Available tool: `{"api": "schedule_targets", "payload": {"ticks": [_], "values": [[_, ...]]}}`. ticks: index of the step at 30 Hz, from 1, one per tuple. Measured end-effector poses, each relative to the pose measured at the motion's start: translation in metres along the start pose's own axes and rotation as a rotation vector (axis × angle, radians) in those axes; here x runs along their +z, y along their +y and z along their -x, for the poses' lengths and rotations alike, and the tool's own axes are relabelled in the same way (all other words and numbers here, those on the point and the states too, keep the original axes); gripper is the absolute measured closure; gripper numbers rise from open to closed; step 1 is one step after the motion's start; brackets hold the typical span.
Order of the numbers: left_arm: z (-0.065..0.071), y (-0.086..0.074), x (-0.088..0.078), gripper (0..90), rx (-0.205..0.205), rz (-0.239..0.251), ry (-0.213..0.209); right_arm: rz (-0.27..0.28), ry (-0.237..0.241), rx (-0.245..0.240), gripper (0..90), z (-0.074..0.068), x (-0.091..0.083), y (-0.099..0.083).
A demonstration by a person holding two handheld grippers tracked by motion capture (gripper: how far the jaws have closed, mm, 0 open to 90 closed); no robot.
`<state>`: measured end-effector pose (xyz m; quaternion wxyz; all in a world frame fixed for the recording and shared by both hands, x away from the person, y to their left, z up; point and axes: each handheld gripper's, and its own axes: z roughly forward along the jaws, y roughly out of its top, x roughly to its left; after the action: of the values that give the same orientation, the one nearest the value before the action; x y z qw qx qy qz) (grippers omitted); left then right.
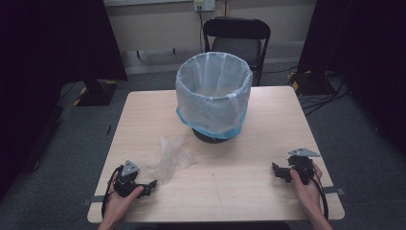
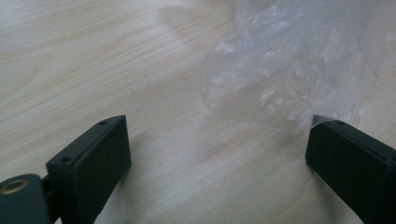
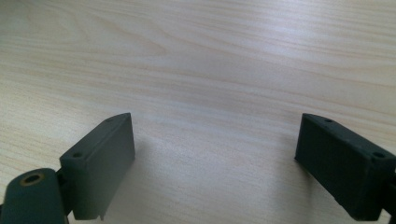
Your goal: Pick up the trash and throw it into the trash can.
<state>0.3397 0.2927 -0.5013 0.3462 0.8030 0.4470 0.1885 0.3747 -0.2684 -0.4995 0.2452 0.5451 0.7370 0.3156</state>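
A crumpled clear plastic bag (image 1: 173, 160) lies on the wooden table (image 1: 239, 191), left of centre. My left gripper (image 1: 149, 186) rests near the front left, just below and left of the bag, jaws open. In the left gripper view the bag (image 2: 285, 70) lies ahead and to the right, its edge close to the right jaw, with bare wood between the jaws of the gripper (image 2: 217, 144). My right gripper (image 1: 278, 171) rests at the front right, open, pointing left. Its own view shows the gripper (image 3: 215, 140) with only bare table between the jaws.
A round bin (image 1: 214, 93) lined with a white bag with a blue hem stands at the back centre of the table. A black folding chair (image 1: 236, 39) stands behind the table. Cables lie on the floor at the right.
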Motion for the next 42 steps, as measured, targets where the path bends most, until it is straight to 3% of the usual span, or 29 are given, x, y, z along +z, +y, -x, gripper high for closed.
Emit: {"api": "schedule_targets", "payload": {"ticks": [5, 7, 10, 14, 20, 21, 27, 31, 34, 39, 42], "values": [[-0.001, 0.001, -0.001, 8.2, -0.007, -0.004, 0.0, -0.001, 0.0, 0.001, 10.8, 0.0, 0.0, 0.0], [-0.001, 0.001, -0.003, 14.7, -0.009, -0.005, -0.011, 0.0, -0.001, 0.0, 10.8, 0.0, 0.0, 0.0], [-0.002, 0.003, -0.006, 16.9, -0.02, -0.004, -0.062, -0.001, 0.001, 0.001, 10.8, 0.0, 0.0, 0.0], [0.004, 0.007, -0.01, 16.4, -0.002, 0.019, -0.051, 0.0, 0.0, 0.0, 10.8, 0.0, 0.0, 0.0], [0.009, 0.014, -0.025, 16.4, 0.004, 0.097, -0.065, -0.001, 0.001, 0.001, 10.8, 0.0, 0.0, 0.0], [0.01, 0.016, -0.03, 16.4, 0.001, 0.133, -0.087, 0.0, 0.0, 0.0, 10.8, 0.0, 0.0, 0.0], [0.014, 0.032, -0.037, 16.4, 0.014, 0.191, -0.08, 0.0, -0.001, 0.002, 10.8, 0.0, 0.0, 0.0], [0.014, 0.046, -0.035, 16.0, 0.006, 0.192, -0.112, -0.001, 0.001, 0.001, 10.8, 0.0, 0.0, 0.0], [0.014, 0.057, -0.03, 17.7, 0.028, 0.169, -0.111, 0.0, 0.0, 0.002, 10.8, 0.0, 0.0, 0.0], [0.011, 0.069, -0.013, 19.1, -0.003, 0.153, -0.164, 0.0, 0.0, 0.001, 10.8, 0.0, 0.0, 0.0], [0.015, 0.07, 0.0, 19.6, -0.014, 0.14, -0.169, 0.0, 0.0, 0.001, 10.8, 0.0, 0.0, 0.0]]}}
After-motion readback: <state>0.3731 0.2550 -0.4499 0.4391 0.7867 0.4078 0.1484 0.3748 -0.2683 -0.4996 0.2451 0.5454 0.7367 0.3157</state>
